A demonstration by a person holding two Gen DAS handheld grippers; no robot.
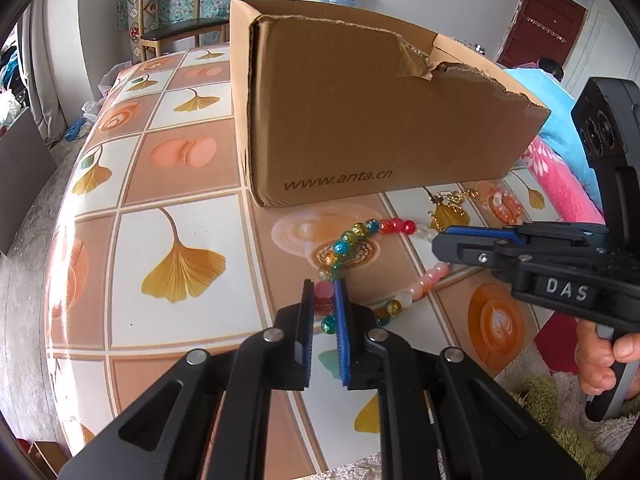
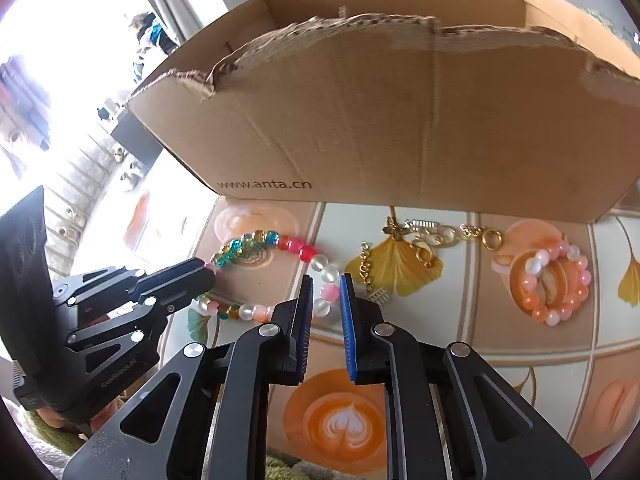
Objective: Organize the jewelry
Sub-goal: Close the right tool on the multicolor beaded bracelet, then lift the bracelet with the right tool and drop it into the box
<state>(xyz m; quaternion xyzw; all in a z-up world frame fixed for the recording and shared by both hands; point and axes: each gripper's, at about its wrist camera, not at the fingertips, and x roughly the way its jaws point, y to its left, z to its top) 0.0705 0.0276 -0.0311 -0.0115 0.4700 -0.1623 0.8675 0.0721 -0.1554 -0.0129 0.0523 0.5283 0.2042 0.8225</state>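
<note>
"www.anta.cn" is printed in dark letters low on the front wall of the cardboard box, at lower left. "DAS" is embossed on the right tool, at the frame's right.

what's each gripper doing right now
Left gripper: shut on the bead necklace.
Right gripper: shut on the same necklace.
</note>
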